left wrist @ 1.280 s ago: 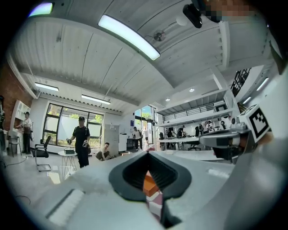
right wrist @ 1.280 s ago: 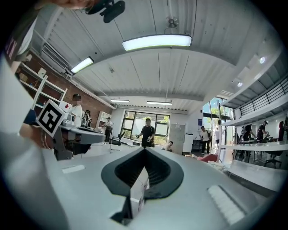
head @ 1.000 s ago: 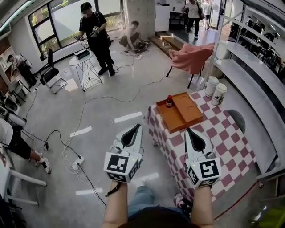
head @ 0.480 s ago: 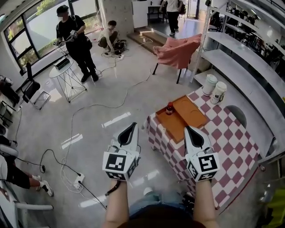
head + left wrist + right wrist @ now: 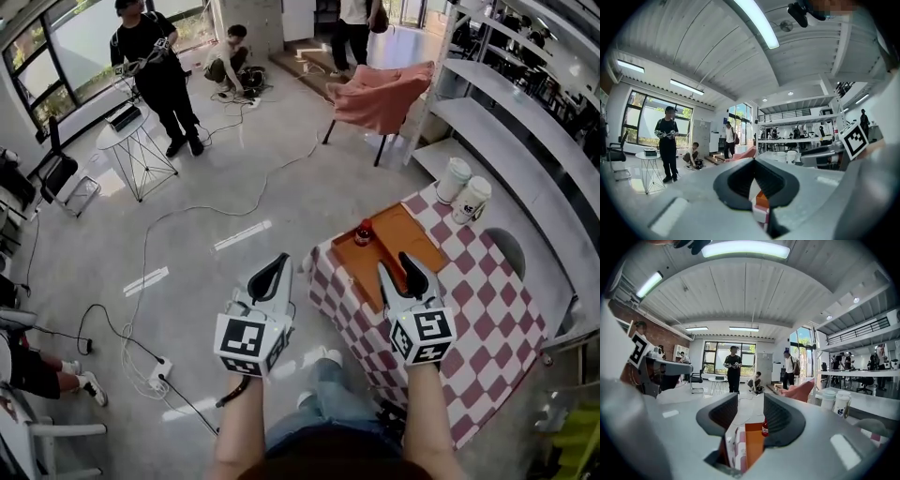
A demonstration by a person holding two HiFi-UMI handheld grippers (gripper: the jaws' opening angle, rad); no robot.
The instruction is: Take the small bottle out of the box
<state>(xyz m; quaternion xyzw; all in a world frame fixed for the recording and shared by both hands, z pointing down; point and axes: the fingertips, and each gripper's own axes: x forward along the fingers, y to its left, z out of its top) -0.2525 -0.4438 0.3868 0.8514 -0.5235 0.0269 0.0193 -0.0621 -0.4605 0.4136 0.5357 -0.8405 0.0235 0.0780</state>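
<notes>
The small clear bottle with a red cap (image 5: 364,232) stands upright in the far left corner of the shallow orange box (image 5: 405,246). The box lies on a worktop covered with a red-and-white checked cloth (image 5: 478,309), close to its near left edge. In the right gripper view the bottle (image 5: 765,427) shows at the far end of the box (image 5: 752,442).

The right gripper (image 5: 392,262) hovers over the near end of the box, well short of the bottle. Its fingers (image 5: 785,420) are spreading apart, with nothing between them but open air. The left gripper (image 5: 279,261) hangs over the grey floor, just beside the worktop's left edge. Its fingers (image 5: 736,180) are clenched tip to tip and grasp nothing.

Two white lidded tubs (image 5: 463,189) stand together at the worktop's far corner, well apart from the box. Beyond the worktop, a pink cloth (image 5: 380,94) is draped over a chair.
</notes>
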